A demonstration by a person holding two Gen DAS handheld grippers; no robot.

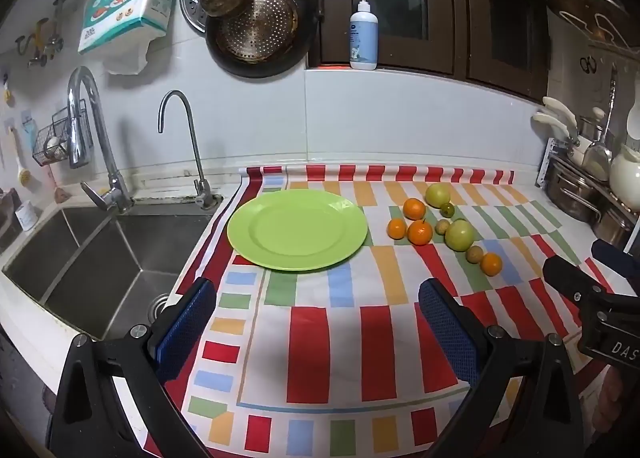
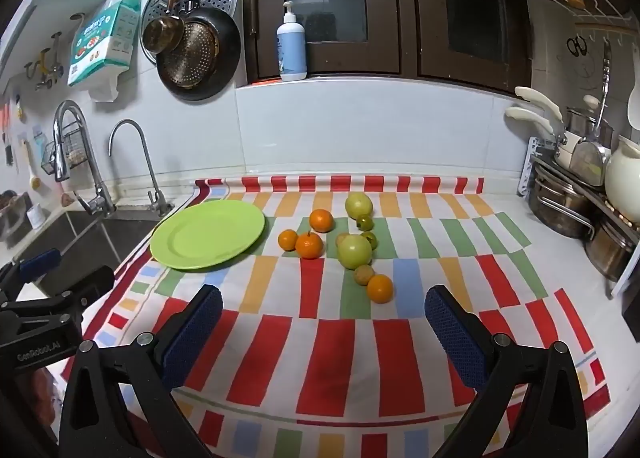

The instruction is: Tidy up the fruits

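An empty green plate (image 1: pixel 297 231) (image 2: pixel 208 234) lies on the striped cloth by the sink. To its right sits a cluster of fruit: several oranges such as one (image 1: pixel 420 232) (image 2: pixel 309 245), two pale green round fruits (image 1: pixel 459 234) (image 2: pixel 354 251), small brown ones (image 2: pixel 363 274) and small dark green ones (image 2: pixel 365 222). My left gripper (image 1: pixel 318 318) hovers open over the cloth in front of the plate, nothing between its blue pads. My right gripper (image 2: pixel 324 322) is open too, in front of the fruit, empty. Each gripper shows at the other view's edge.
A steel sink (image 1: pixel 100 258) with two taps lies left of the cloth. A dish rack with pots (image 2: pixel 580 201) and a knife block stand at the right. Pans hang on the back wall (image 1: pixel 256 29); a pump bottle (image 1: pixel 364 37) stands on the window ledge.
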